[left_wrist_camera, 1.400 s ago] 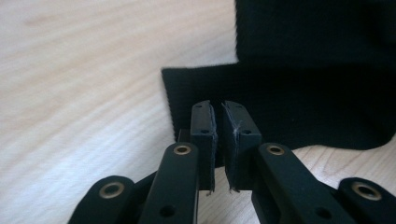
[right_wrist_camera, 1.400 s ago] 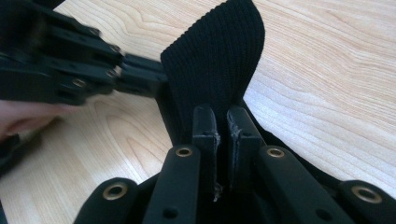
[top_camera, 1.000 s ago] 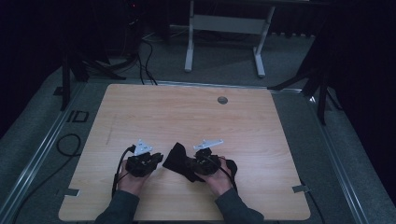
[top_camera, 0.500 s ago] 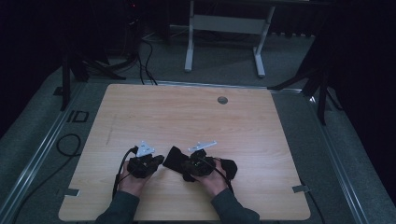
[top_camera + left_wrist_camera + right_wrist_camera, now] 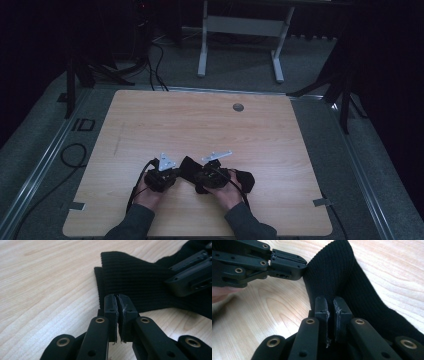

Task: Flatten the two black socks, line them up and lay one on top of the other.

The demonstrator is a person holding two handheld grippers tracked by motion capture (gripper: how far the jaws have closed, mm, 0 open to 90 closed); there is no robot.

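Observation:
A black ribbed sock [image 5: 188,166] lies on the wooden table [image 5: 200,125] near its front edge, between my two grippers. My left gripper [image 5: 178,173] is shut, with its tips [image 5: 117,301] against the lower corner of the sock's cuff [image 5: 140,282]. I cannot tell whether any fabric is caught between its pads. My right gripper [image 5: 199,175] is shut on the sock [image 5: 342,272]. Dark knit shows in the thin gap between its pads [image 5: 330,304]. The left gripper [image 5: 303,265] touches the cuff's edge in the right gripper view. The rest of the sock trails under the right hand.
A round grommet [image 5: 238,107] sits in the table's far middle. Tape tabs [image 5: 75,205] mark the front corners. A cable loop [image 5: 70,154] lies on the floor at the left, and a white frame [image 5: 240,25] stands beyond the table.
The left gripper has edged slightly right, up to the sock's cuff. The sock looks a little more gathered between the two grippers. The right hand has barely shifted.

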